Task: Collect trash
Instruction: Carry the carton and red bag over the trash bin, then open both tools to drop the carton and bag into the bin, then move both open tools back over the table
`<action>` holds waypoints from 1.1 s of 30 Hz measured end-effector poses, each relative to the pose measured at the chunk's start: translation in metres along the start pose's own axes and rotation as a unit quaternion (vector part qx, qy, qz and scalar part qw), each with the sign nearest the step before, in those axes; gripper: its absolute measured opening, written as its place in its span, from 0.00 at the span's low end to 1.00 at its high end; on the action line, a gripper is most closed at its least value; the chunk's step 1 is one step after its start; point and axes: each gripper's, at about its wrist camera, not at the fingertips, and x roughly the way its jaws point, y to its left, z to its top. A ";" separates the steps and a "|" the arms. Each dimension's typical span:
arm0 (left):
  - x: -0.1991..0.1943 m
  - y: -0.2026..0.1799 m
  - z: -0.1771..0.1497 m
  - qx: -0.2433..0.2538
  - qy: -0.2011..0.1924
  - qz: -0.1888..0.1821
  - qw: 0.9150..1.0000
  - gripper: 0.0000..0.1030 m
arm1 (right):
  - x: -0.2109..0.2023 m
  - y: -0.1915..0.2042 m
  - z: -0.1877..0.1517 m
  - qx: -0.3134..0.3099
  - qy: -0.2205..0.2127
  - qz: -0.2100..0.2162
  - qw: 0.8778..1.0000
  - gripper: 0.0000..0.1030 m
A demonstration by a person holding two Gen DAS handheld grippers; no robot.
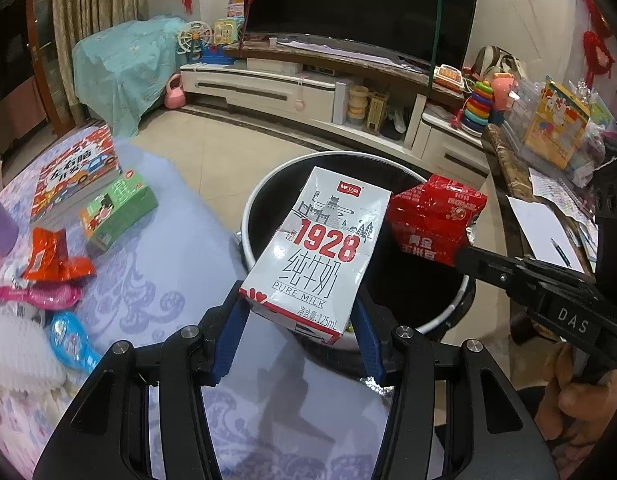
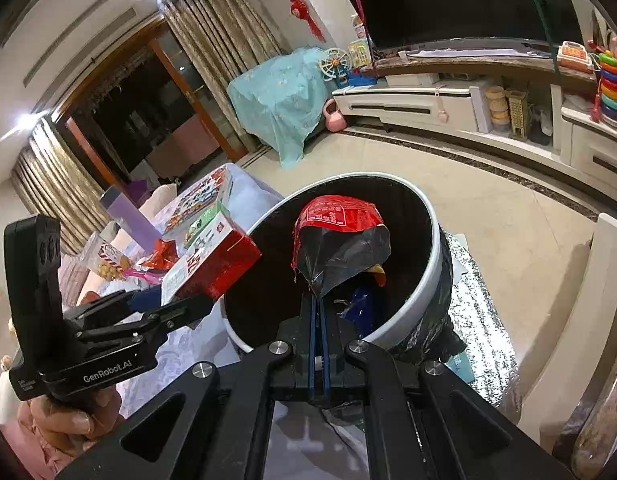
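My left gripper (image 1: 304, 312) is shut on a white "1928 Pure Milk" carton (image 1: 320, 248), its blue pads pressing on the carton's two sides. The carton hangs over the near rim of a black-lined bin with a white rim (image 1: 248, 216). My right gripper (image 1: 466, 250) reaches in from the right, shut on a crumpled red snack wrapper (image 1: 436, 216) above the bin. In the right wrist view that gripper (image 2: 318, 304) pinches the red wrapper (image 2: 336, 216) over the bin (image 2: 436, 236). At left, the left gripper (image 2: 180, 304) carries the carton (image 2: 216, 260).
A table under a pale purple cloth (image 1: 176, 280) holds an orange wrapper (image 1: 56, 256), a pink wrapper (image 1: 40, 296), a blue wrapper (image 1: 72, 340), a green box (image 1: 116, 212) and a picture book (image 1: 76, 172). Wrappers lie inside the bin (image 2: 360, 308). A side table with papers (image 1: 544, 224) stands at right.
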 end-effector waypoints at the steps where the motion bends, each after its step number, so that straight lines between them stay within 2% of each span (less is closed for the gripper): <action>1: 0.002 -0.001 0.002 0.002 0.001 0.002 1.000 0.49 | 0.001 0.000 0.000 -0.002 0.002 -0.002 1.000 0.02; 10: 0.013 -0.003 0.009 0.004 0.009 0.004 1.000 0.49 | 0.006 -0.007 0.005 0.005 0.012 -0.007 1.000 0.03; 14: 0.016 -0.003 0.011 0.003 0.013 0.007 1.000 0.49 | 0.007 -0.007 0.004 0.008 0.016 -0.010 1.000 0.07; 16: 0.018 0.000 0.011 -0.004 0.018 0.004 1.000 0.54 | 0.008 -0.008 0.005 0.010 0.018 -0.011 1.000 0.07; 17: 0.017 0.000 0.011 -0.008 0.017 0.005 1.000 0.63 | 0.008 -0.009 0.005 0.011 0.019 -0.010 1.000 0.09; 18: 0.016 0.002 0.011 -0.012 0.014 0.007 1.000 0.69 | 0.007 -0.009 0.005 0.015 0.019 -0.012 1.000 0.14; 19: 0.014 0.004 0.010 -0.016 0.010 0.008 1.000 0.69 | 0.006 -0.010 0.006 0.020 0.017 -0.014 1.000 0.19; 21: 0.013 0.007 0.010 -0.022 0.009 0.006 1.000 0.70 | 0.003 -0.011 0.006 0.025 0.012 -0.013 1.000 0.39; 25: 0.001 0.014 0.001 -0.041 0.000 0.002 0.999 0.70 | -0.002 -0.009 0.007 0.029 0.004 -0.013 0.999 0.44; 27: -0.005 0.021 -0.007 -0.052 -0.006 0.003 0.999 0.71 | -0.005 -0.006 0.006 0.029 -0.002 -0.013 0.999 0.52; 29: -0.011 0.028 -0.017 -0.066 -0.009 0.004 0.998 0.72 | -0.007 -0.004 0.004 0.031 -0.007 -0.012 0.999 0.71; 31: -0.017 0.037 -0.028 -0.081 -0.012 0.005 0.997 0.72 | -0.008 -0.001 0.003 0.032 -0.011 -0.008 0.999 0.77; 33: -0.024 0.046 -0.042 -0.096 -0.013 0.010 0.995 0.72 | -0.009 0.003 0.001 0.029 -0.014 -0.009 0.999 0.77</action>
